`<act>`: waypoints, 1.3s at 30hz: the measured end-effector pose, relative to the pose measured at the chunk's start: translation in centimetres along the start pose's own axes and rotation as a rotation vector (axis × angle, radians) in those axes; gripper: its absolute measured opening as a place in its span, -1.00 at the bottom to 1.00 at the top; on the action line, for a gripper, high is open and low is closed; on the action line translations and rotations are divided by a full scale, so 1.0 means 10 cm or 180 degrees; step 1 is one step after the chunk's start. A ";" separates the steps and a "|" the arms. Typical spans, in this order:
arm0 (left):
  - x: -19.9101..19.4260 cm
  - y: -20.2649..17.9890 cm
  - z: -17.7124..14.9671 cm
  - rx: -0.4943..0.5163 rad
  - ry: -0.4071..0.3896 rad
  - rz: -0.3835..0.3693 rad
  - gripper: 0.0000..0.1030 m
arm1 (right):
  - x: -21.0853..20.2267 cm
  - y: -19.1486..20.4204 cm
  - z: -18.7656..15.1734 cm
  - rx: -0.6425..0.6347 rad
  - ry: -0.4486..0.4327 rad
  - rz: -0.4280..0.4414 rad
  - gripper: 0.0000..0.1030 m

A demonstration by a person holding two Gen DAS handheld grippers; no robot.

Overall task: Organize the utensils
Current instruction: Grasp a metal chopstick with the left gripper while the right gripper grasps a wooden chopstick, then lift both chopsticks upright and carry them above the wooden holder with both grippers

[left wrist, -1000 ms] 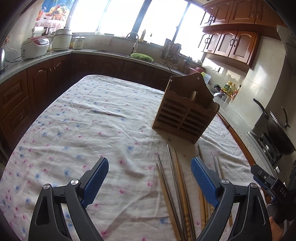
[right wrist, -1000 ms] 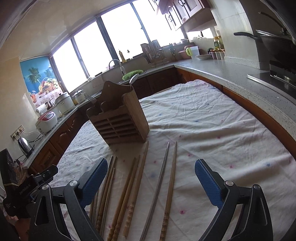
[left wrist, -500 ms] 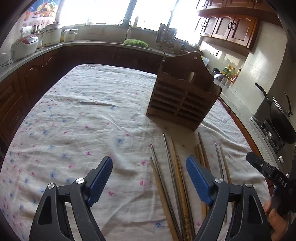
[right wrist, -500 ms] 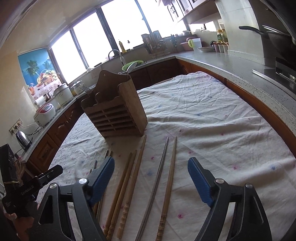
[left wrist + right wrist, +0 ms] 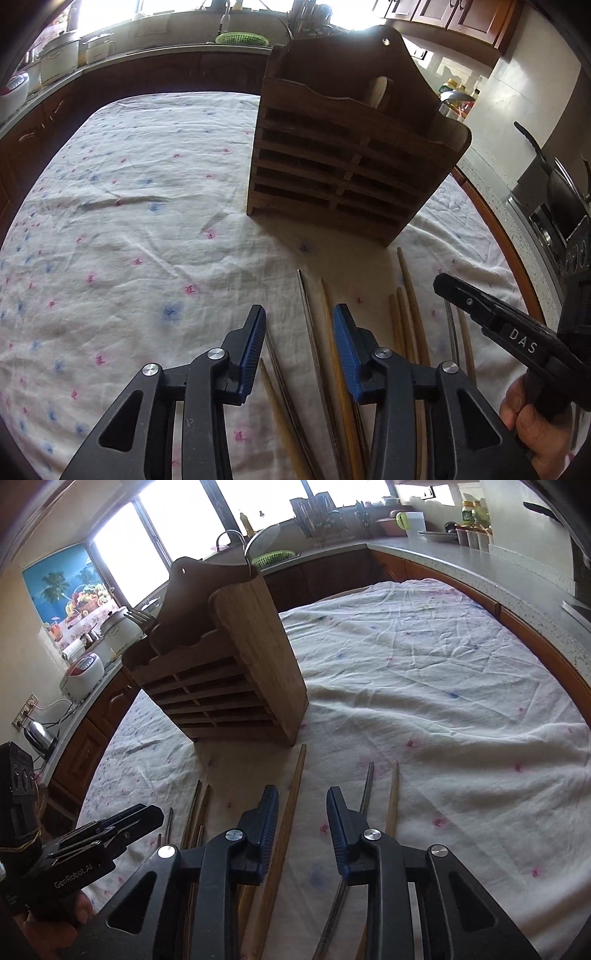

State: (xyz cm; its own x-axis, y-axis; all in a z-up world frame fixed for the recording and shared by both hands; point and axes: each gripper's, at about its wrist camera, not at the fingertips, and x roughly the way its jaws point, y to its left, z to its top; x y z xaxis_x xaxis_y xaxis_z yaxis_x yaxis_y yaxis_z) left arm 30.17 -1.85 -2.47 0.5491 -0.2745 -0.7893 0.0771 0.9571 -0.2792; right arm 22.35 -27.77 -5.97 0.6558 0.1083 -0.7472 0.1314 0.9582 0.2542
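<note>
A slatted wooden utensil holder [image 5: 354,162] stands upright on the floral tablecloth [image 5: 129,206]; it also shows in the right wrist view [image 5: 229,672]. Several wooden and metal chopsticks [image 5: 314,332] lie in a loose row in front of it. My left gripper [image 5: 299,343] is low over the left chopsticks, jaws partly closed around a metal and a wooden one, holding nothing. My right gripper [image 5: 299,823] is low over the right chopsticks, jaws partly closed, a wooden chopstick [image 5: 290,812] between them, not gripped.
The right gripper body [image 5: 517,339] and hand sit right of the left gripper. The left gripper body [image 5: 85,845] shows at the right view's lower left. Counters with a rice cooker [image 5: 81,672], kettle [image 5: 37,734] and stove [image 5: 554,206] ring the table.
Both grippers have moved forward and down toward the chopsticks and the holder. Both pairs of jaws have narrowed from wide open to a smaller gap.
</note>
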 end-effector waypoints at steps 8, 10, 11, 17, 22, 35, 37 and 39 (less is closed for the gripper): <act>0.35 -0.05 0.11 0.0104 0.0175 0.0050 -0.45 | 0.35 0.06 0.11 -0.0143 0.0202 -0.0099 -0.65; 0.40 -0.08 0.12 0.0172 0.0168 0.0085 -0.45 | 0.41 0.09 0.12 -0.0193 0.0232 -0.0164 -0.69; 0.42 -0.11 0.12 0.0205 0.0161 0.0109 -0.45 | 0.42 0.10 0.13 -0.0233 0.0220 -0.0196 -0.71; 0.51 -0.20 0.11 0.0325 0.0102 0.0042 -0.83 | 0.49 0.19 0.13 -0.0468 0.0204 -0.0378 -0.83; 0.54 -0.18 0.10 0.0328 0.0102 -0.0002 -1.00 | 0.47 0.15 0.14 -0.0380 0.0206 -0.0316 -0.88; 0.11 -0.04 -0.07 0.0137 -0.0036 -0.0278 -1.00 | -0.27 0.22 0.05 -0.0177 -0.0110 0.0027 -0.91; 0.14 -0.03 -0.07 0.0086 -0.0004 -0.0307 -1.00 | -0.37 0.22 0.03 -0.0166 -0.0157 0.0017 -0.91; 0.14 -0.01 -0.02 0.0105 0.0045 -0.0297 -0.94 | -0.48 0.22 -0.02 -0.0141 -0.0193 0.0020 -0.91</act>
State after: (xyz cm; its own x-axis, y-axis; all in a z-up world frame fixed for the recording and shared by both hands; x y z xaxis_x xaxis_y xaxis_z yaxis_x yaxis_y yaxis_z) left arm 30.72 -2.38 -3.64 0.5265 -0.3637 -0.7684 0.1548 0.9298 -0.3339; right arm 19.32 -26.08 -1.97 0.7004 0.0993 -0.7068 0.0950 0.9685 0.2302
